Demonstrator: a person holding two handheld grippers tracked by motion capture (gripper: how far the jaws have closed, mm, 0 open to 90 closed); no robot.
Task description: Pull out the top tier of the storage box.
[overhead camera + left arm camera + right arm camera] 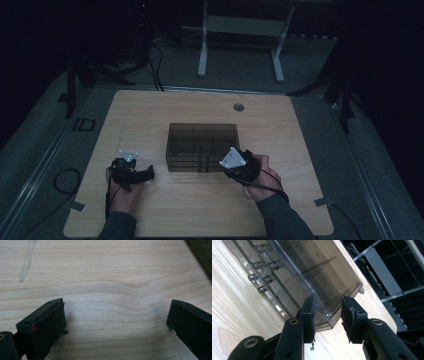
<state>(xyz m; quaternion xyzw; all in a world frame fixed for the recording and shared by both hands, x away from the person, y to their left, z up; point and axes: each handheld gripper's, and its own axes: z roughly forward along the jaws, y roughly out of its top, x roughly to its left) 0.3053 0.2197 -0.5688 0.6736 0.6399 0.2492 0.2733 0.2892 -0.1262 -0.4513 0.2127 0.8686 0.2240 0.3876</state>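
Right tongs (328,315) straddle box (202,145) corner, not clamped; square up before closing. Left tongs (115,322) released over desk (105,270).

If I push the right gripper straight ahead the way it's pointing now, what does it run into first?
Most likely the smoky clear drawer box. In the right gripper view its near corner already sits between the jaws of the right gripper, which stand apart around it. Whether either jaw touches the wall I cannot tell.

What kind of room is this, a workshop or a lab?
Probably a dim lab or recording room: a wooden table bearing a smoky plastic drawer box, cables on the grey carpet, and a white desk frame behind.
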